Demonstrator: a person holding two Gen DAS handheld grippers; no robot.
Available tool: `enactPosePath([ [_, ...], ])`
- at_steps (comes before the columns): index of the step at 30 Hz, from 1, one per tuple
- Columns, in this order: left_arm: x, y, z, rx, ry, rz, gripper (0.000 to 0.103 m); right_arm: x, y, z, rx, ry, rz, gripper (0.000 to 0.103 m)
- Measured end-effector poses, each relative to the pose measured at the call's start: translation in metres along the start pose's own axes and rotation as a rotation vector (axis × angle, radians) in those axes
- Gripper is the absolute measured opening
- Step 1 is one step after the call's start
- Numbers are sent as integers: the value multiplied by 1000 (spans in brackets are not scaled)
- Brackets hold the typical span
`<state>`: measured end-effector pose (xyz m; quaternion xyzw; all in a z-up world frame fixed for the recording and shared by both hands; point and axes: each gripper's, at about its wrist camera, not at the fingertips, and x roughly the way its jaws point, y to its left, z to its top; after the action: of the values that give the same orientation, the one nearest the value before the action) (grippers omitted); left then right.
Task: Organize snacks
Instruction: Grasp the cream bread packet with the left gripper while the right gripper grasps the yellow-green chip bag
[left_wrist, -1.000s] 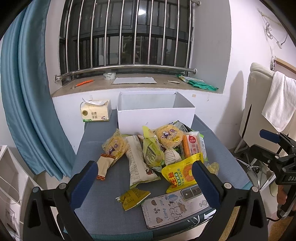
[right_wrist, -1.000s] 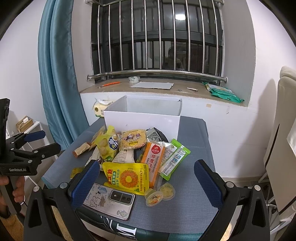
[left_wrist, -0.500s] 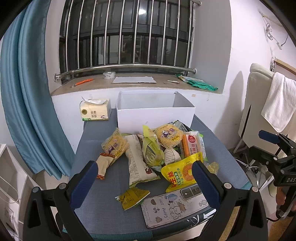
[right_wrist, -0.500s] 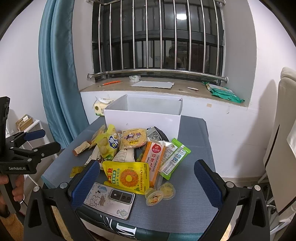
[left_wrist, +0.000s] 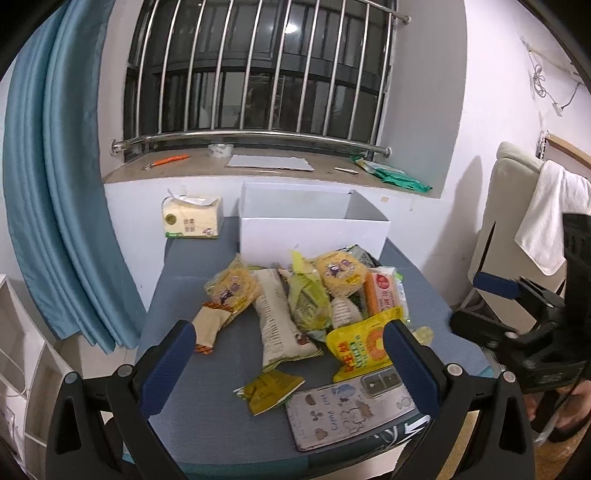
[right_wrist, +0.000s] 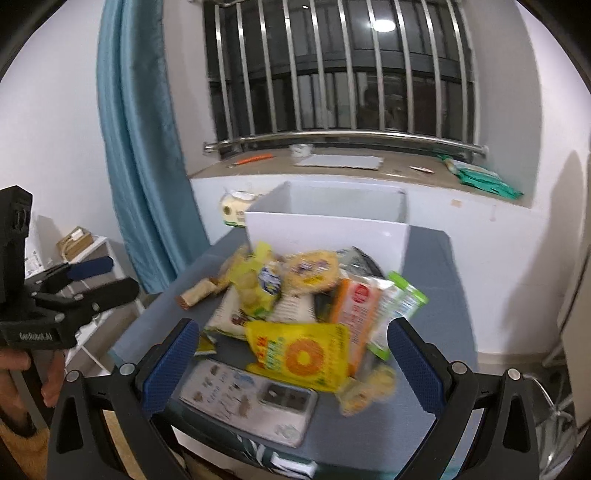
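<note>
A heap of snack packets lies on the blue-grey table (left_wrist: 192, 291) in front of an open white box (left_wrist: 314, 236). Among them are a yellow sunflower-seed bag (left_wrist: 360, 345), a long white packet (left_wrist: 277, 314), an orange-red packet (left_wrist: 384, 295) and a small yellow-green sachet (left_wrist: 269, 389). My left gripper (left_wrist: 288, 354) hangs open above the table's near edge, nothing between its fingers. My right gripper (right_wrist: 291, 358) is open too, above the sunflower bag (right_wrist: 303, 354) and the white box (right_wrist: 325, 236); that view is blurred.
A phone in a cartoon case (left_wrist: 351, 406) lies at the table's front edge. A tissue pack (left_wrist: 190, 223) stands left of the box. A blue curtain (left_wrist: 55, 206) hangs left, a chair with a towel (left_wrist: 546, 214) stands right, a white shelf (right_wrist: 85, 254) at left.
Both grippers have moved forward and closer to the snack heap, the right one more, its view now blurred by motion. Both stay open. The snacks have not moved.
</note>
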<state>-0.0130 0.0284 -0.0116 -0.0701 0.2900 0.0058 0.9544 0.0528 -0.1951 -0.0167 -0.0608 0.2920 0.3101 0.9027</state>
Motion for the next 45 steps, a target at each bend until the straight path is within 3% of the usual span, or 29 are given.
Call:
enactPosePath([
  [7,-5,25,-13,-18,-21,84,103,84,34,11,-102,94,31,103],
  [11,-8,44,-19,-45,-48,137,103,127,32,18,-73,128,22,103],
  [18,-3,66,-29,-73,-81,192,103,166,27,24,-14,181,49,101],
  [21,6,73,-34,-90,-42,201,103,182,25,20,7,214,49,89],
  [22,7,73,-34,-96,-35,195,103,187,25,18,7,230,49,76],
  [23,9,74,-35,-95,-26,196,103,194,24,15,1,262,31,48],
  [24,11,73,-34,-89,-17,205,103,195,23,13,-2,272,16,40],
  [28,18,72,-35,-72,1,199,103,183,10,16,38,239,68,36],
  [34,48,71,-29,-33,78,139,103,127,-3,33,85,105,120,36],
  [39,95,73,-22,82,164,142,103,68,-13,33,113,-15,146,36],
  [45,159,95,-16,116,308,109,101,13,-34,18,167,-86,134,36],
])
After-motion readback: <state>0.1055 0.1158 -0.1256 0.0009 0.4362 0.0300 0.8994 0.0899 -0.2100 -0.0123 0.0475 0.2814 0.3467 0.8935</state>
